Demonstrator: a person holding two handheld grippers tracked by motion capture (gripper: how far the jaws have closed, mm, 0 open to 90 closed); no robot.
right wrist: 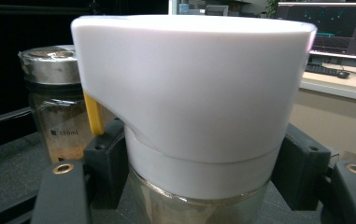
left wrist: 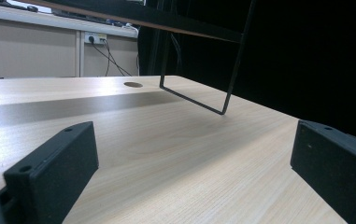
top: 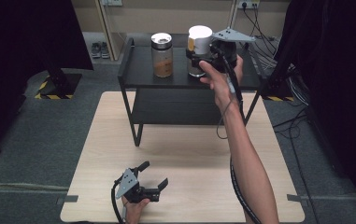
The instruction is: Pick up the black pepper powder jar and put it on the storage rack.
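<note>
On shelf, brown-filled glass jar point(top: 162, 55), right gripper point(top: 199, 59) clamping white-lidded jar point(top: 199, 44)

shelf point(top: 138, 74): black | metal-lidded jar point(top: 162, 55): on shelf | table point(top: 185, 158): wooden

The rack point(top: 133, 74) stands on the far half of the table point(top: 189, 154). On the rack's top shelf, the white-lidded jar point(top: 199, 39) stands right of the metal-lidded jar point(top: 162, 55), near it but apart. The right gripper point(top: 199, 59) is at the white-lidded jar, one jaw either side below the lid. The left gripper point(top: 153, 179) lies on the table, in front of the rack, near the front edge.
</note>
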